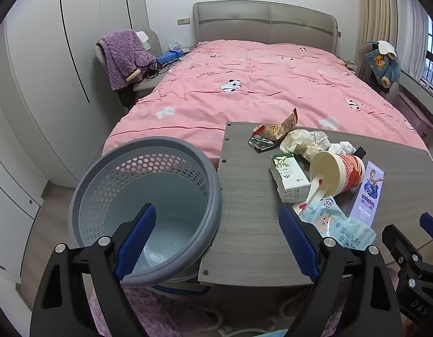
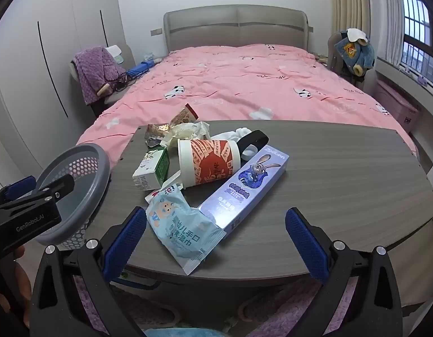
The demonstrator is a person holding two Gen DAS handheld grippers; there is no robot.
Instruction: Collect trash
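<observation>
A pile of trash lies on the grey table: a blue wet-wipe pack, a purple rabbit box, a tipped red-and-white cup, a green-and-white milk carton, crumpled paper and snack wrappers. A grey perforated bin stands left of the table, empty. My left gripper is open, over the bin's rim and the table edge. My right gripper is open, near the table's front edge, the wipe pack between its fingers' line.
A pink bed lies behind the table. A chair with a purple blanket stands at the left, white wardrobes beyond it. A chair with a blue jacket is at the right by the window. A purple rug lies below.
</observation>
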